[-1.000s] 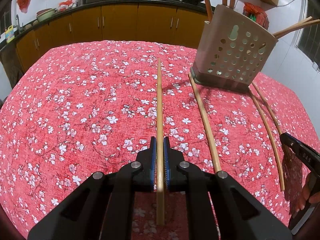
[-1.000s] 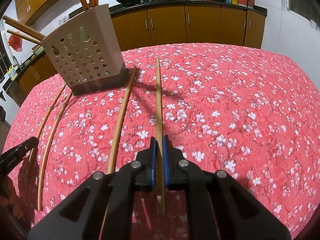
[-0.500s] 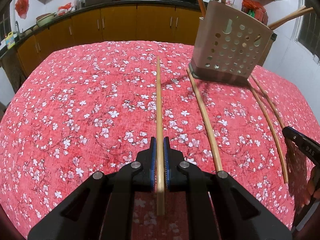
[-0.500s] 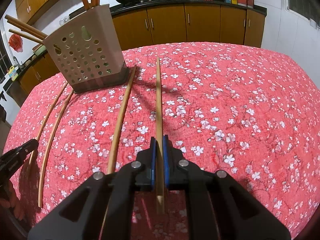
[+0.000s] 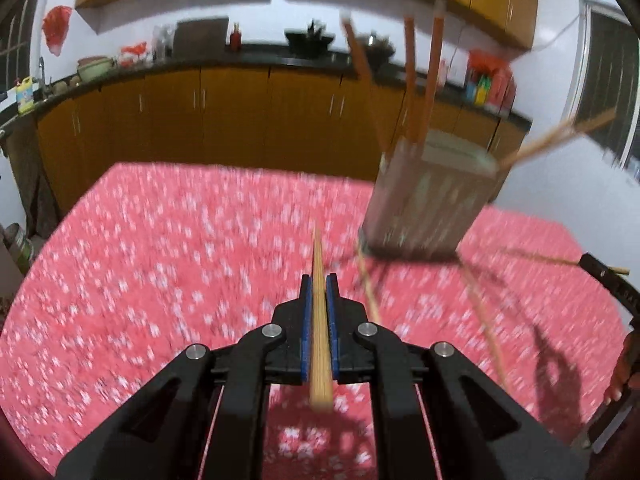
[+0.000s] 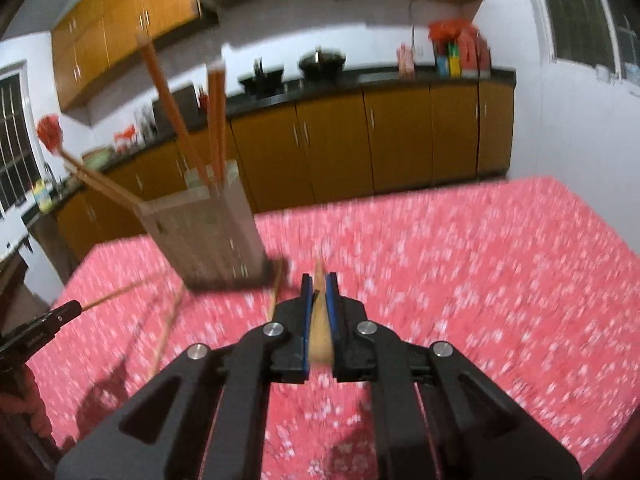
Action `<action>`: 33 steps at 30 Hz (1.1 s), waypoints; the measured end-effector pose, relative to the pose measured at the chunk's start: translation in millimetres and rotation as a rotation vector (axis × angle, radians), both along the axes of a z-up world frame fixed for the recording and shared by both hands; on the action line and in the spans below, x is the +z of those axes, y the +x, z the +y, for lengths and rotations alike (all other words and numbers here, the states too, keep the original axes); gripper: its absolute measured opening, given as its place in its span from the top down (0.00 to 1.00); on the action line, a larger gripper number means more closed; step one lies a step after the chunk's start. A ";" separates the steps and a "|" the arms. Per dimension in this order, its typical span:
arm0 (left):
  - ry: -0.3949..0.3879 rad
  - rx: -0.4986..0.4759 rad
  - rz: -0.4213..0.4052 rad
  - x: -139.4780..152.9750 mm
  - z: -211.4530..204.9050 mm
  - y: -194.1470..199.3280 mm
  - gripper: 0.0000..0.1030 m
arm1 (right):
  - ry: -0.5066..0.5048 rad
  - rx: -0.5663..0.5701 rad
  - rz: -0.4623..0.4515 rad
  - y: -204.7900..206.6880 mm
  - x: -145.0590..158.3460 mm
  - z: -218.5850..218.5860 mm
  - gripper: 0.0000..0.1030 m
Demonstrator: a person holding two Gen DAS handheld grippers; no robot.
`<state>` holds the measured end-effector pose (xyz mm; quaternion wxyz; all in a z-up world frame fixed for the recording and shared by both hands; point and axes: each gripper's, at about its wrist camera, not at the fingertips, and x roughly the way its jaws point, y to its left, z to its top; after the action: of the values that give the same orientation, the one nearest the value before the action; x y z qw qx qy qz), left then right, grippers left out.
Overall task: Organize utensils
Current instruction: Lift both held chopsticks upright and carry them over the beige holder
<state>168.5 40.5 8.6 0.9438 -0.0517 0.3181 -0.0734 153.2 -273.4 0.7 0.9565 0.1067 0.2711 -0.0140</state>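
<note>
Left gripper (image 5: 319, 285) closed on a chopstick (image 5: 319, 312), jaws pressing its sides, the stick running straight ahead from between them, its tip above the red flowered worktop (image 5: 160, 272). Right gripper (image 6: 319, 285) likewise clamped on a second chopstick (image 6: 319, 332), blue pads tight on both sides, the stick tilted steeply so only a short stretch shows past the jaws. Both views blurred. Perforated holder (image 5: 428, 204) standing toward the worktop's far edge, ahead and right of the left gripper, ahead and left of the right one (image 6: 208, 236). Several reddish chopsticks (image 5: 420, 80) upright in the holder; two paler ones (image 5: 556, 136) leaning out over its side. Loose chopsticks (image 5: 480, 312) lying on the worktop in front of the holder, between the two grippers, one touching or just beside the holder's base. Wooden cabinets (image 5: 240, 120) under a dark counter beyond the worktop's far edge.
</note>
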 end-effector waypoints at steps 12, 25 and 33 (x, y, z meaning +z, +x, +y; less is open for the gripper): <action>-0.044 0.010 -0.112 49.0 3.8 -1.0 0.93 | -0.005 0.030 -0.130 -13.2 45.4 9.1 0.92; -0.045 -0.040 -0.262 103.9 -18.4 -3.2 0.93 | 0.011 0.185 -0.324 -20.3 127.0 40.8 0.92; -0.110 -0.056 -0.322 123.8 -31.8 3.0 0.93 | 0.039 0.190 -0.357 -13.7 137.6 47.3 0.92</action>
<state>171.6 8.7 132.4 0.9759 -0.0819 0.1598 -0.1243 139.5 -226.1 138.3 0.9842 0.0999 0.1061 0.1008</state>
